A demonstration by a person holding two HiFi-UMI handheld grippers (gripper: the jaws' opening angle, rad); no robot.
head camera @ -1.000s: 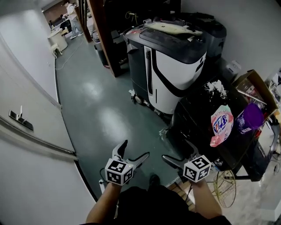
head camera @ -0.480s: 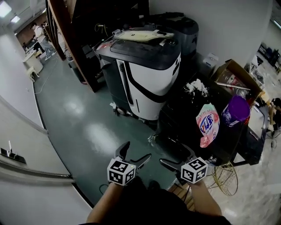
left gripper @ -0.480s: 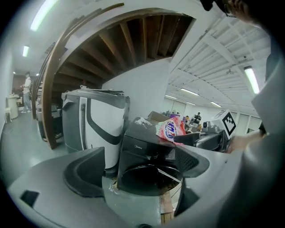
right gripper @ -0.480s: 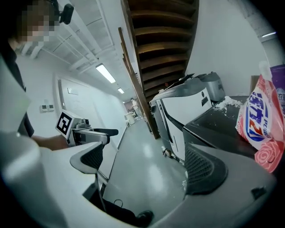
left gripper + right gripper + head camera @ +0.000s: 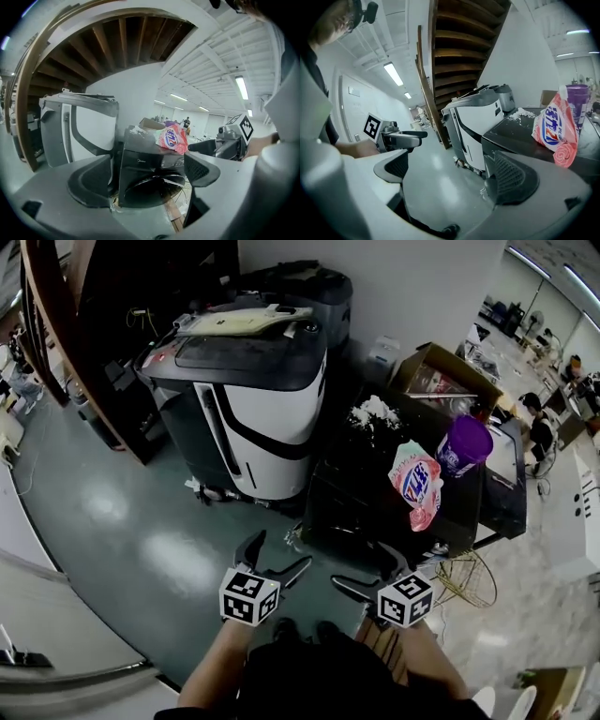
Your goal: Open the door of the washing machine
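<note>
Black washer (image 5: 361,493) stands on the floor just ahead, its round door (image 5: 154,180) apparently shut; left gripper (image 5: 281,552) and right gripper (image 5: 364,566) hold fingers wide apart, empty, so approach is in hand and 1 gripper must next reach the door edge.

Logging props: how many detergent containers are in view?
2: a pink bag atop the black washing machine, and a purple jug beside it, farther back. Others may be hidden.
</note>
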